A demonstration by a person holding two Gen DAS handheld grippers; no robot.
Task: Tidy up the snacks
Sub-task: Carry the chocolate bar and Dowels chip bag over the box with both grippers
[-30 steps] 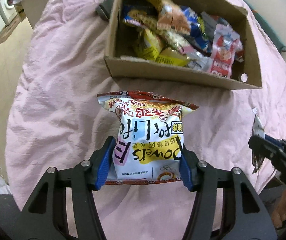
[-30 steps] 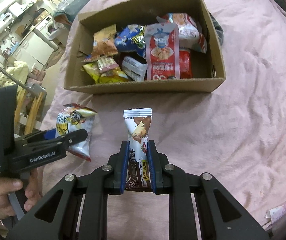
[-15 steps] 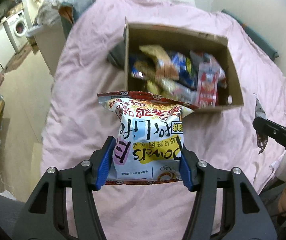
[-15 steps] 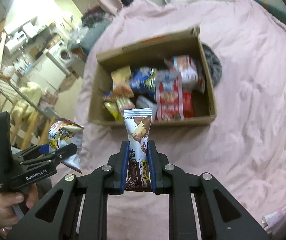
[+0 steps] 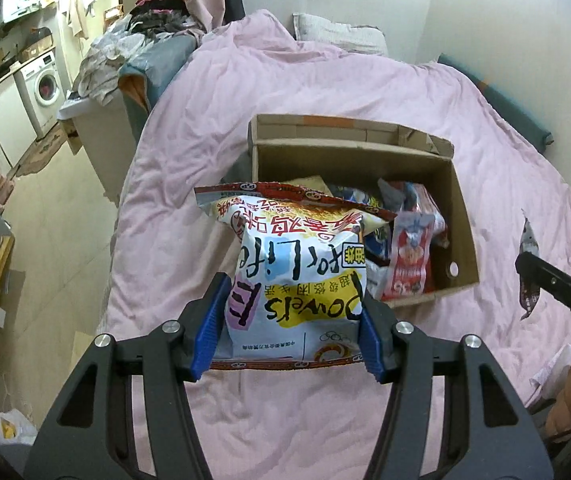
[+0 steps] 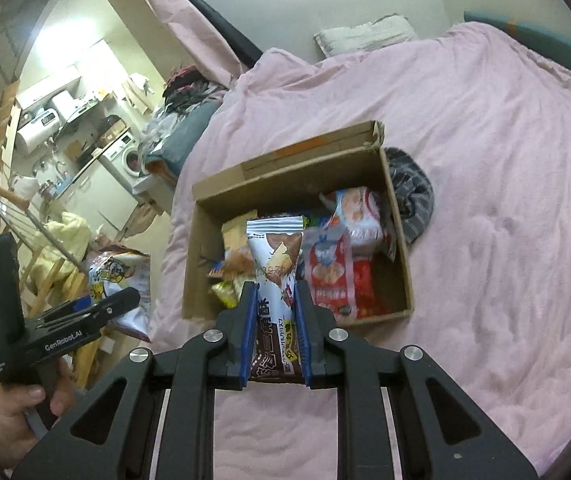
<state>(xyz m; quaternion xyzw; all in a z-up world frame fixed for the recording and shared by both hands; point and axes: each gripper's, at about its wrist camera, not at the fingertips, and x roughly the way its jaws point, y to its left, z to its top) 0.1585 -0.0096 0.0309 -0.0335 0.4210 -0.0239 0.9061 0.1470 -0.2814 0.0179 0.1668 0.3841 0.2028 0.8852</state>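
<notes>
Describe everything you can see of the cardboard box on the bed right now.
The cardboard box is plain brown corrugated card, open-topped, with its far flap folded back and showing an orange tape strip. It sits upright on the pink bedcover, with a dark striped cloth against one side. A small round hole pierces one end wall. Inside, mixed snack packets are heaped unevenly, leaving bare floor at one corner. Neither hand-held gripper touches it.

A pink duvet (image 5: pixel 213 128) is covering the bed I am working over, and a pale pillow (image 5: pixel 337 40) is lying at its far edge by the wall. A dark striped cloth (image 6: pixel 413 192) is resting on the duvet. Off the bed's left edge, a washing machine (image 5: pixel 45 84) is standing, and clothes (image 5: pixel 157 24) are piling up beside it.
</notes>
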